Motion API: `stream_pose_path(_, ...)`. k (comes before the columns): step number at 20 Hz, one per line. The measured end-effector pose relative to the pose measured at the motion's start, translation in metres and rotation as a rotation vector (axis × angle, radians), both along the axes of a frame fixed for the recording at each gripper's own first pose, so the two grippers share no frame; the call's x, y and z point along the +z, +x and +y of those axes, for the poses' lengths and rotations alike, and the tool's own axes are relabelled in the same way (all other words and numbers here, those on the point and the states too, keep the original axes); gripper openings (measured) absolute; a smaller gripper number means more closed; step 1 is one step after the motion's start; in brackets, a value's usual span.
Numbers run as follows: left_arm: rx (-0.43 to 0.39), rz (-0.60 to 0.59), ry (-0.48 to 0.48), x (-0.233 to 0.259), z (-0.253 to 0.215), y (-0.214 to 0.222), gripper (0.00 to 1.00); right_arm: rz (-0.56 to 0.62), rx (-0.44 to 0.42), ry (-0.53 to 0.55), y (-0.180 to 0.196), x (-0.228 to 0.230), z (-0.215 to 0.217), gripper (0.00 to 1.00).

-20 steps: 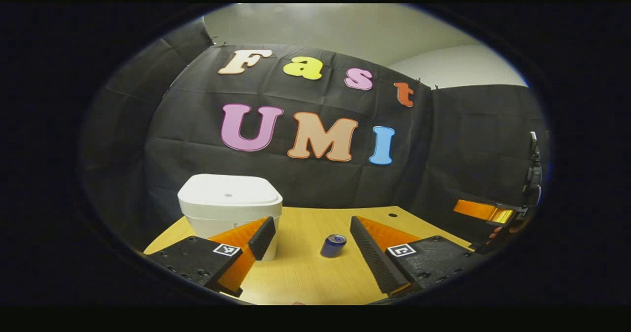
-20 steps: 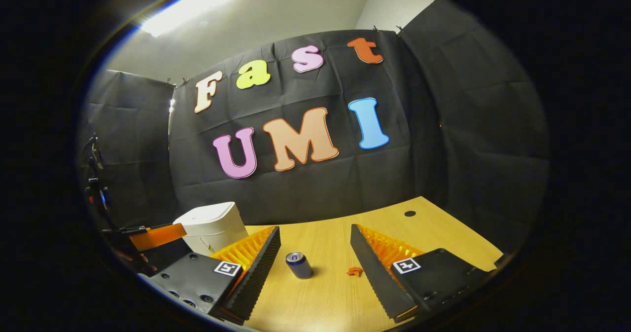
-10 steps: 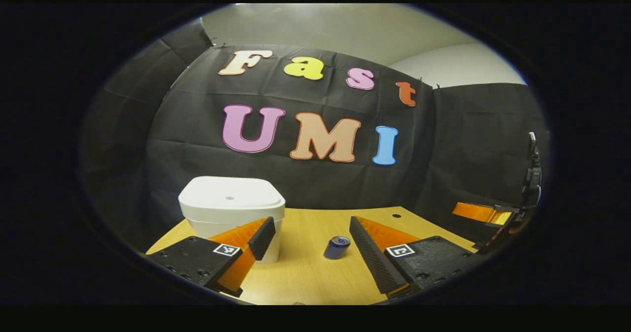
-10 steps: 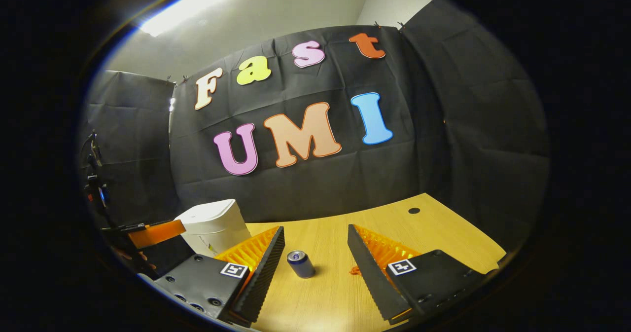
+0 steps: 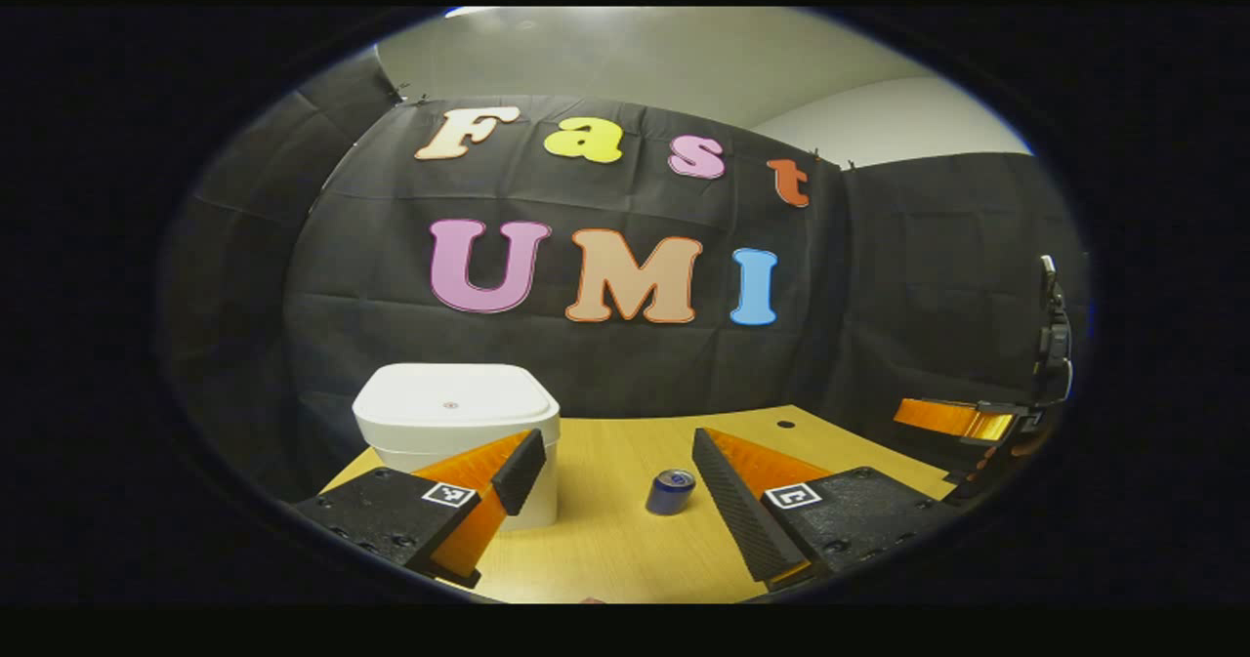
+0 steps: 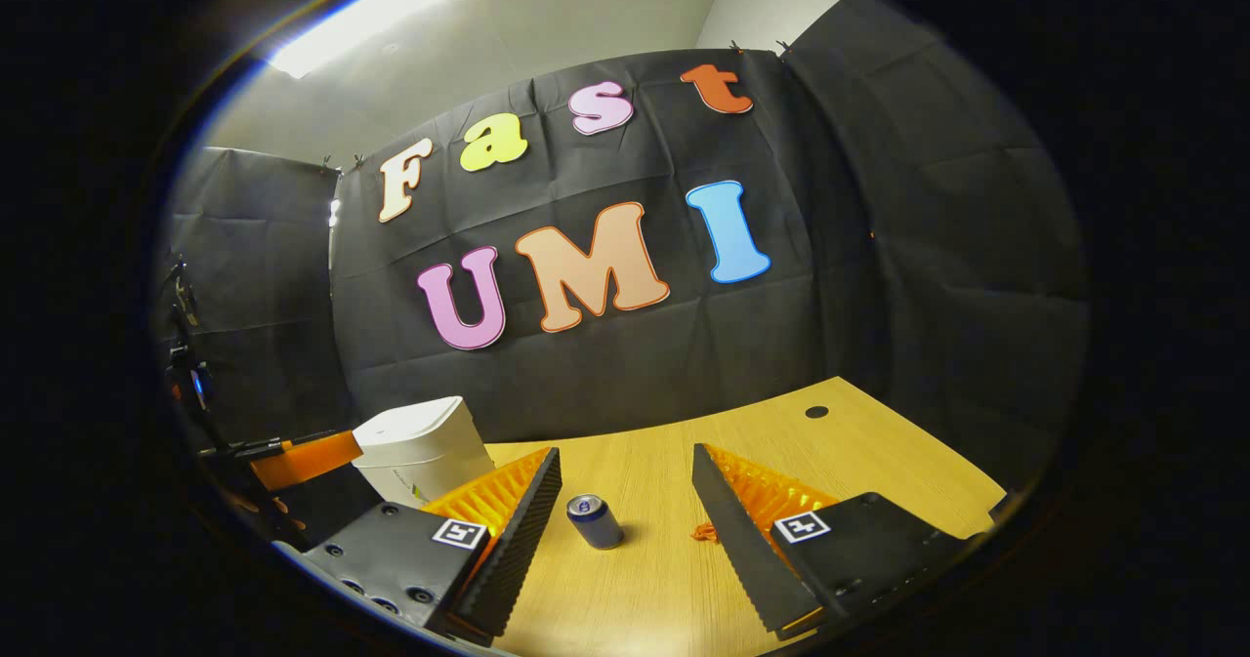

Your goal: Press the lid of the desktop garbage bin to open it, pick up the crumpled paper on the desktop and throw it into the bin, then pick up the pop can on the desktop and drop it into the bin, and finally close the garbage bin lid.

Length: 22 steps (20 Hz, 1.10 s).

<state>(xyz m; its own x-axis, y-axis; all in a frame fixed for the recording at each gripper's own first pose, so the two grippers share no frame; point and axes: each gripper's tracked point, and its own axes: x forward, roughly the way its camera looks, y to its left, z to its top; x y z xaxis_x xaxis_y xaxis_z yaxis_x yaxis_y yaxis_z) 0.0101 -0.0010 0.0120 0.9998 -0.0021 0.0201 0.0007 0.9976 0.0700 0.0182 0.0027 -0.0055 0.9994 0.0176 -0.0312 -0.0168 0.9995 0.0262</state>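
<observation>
On the desk [image 5: 605, 550], nothing of the task looked done yet: the bin [image 5: 457, 432] stood with its lid [image 5: 451, 405] down, so by my judgement the lid press was the step in hand.

In the left gripper view, the left gripper [image 5: 617, 496] hung above the near edge of the desk with its 2 fingers spread wide and nothing between them. The bin lay ahead and to the left of that gap, its front wall partly behind the left-hand finger, and the lid's flat top sat above the fingertips. The can [image 5: 670, 492] stood upright, long axis vertical, just beside the right-hand finger and well to the right of the bin.

In the right gripper view, the right gripper [image 6: 625, 496] was likewise released and empty. The can [image 6: 595, 521] stood between its fingers, closer to the left one. A small orange scrap, likely the crumpled paper [image 6: 703, 533], lay on the desk touching or just behind the right finger's inner edge; I could not tell which. The bin [image 6: 422, 452] was far off to that gripper's left, past the left gripper [image 6: 293, 454] seen at the edge.

So the left gripper was clearly nearer the bin and better placed to press the lid, needing to rise and swing left over it. The right was nearer the paper and can.
</observation>
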Motion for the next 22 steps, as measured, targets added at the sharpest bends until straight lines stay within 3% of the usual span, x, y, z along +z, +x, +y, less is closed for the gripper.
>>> stream_pose_path(1,0.000,-0.004,0.004,0.001,0.000,-0.001,0.91,-0.001,0.000,0.002,0.000,-0.001,0.000,0.91)
stream_pose_path(4,-0.010,-0.021,0.013,0.007,-0.002,-0.004,0.88,0.000,0.005,0.012,-0.003,-0.001,0.002,0.92)
stream_pose_path(6,-0.014,-0.023,0.017,0.006,-0.004,-0.002,0.91,0.001,0.008,0.023,-0.004,-0.002,0.002,0.94)
stream_pose_path(17,-0.009,-0.016,-0.009,0.001,-0.002,-0.002,0.88,-0.003,0.011,0.026,-0.005,0.001,0.002,0.94)
stream_pose_path(18,-0.008,-0.014,-0.011,0.001,-0.002,-0.002,0.88,-0.003,0.011,0.024,-0.005,0.001,0.002,0.90)
stream_pose_path(19,-0.011,-0.013,-0.016,0.000,-0.004,-0.002,0.88,-0.002,0.012,0.021,-0.007,0.000,0.003,0.94)
stream_pose_path(22,-0.024,0.000,-0.032,-0.004,-0.011,0.000,0.90,0.005,0.010,0.002,-0.010,-0.002,0.002,0.94)
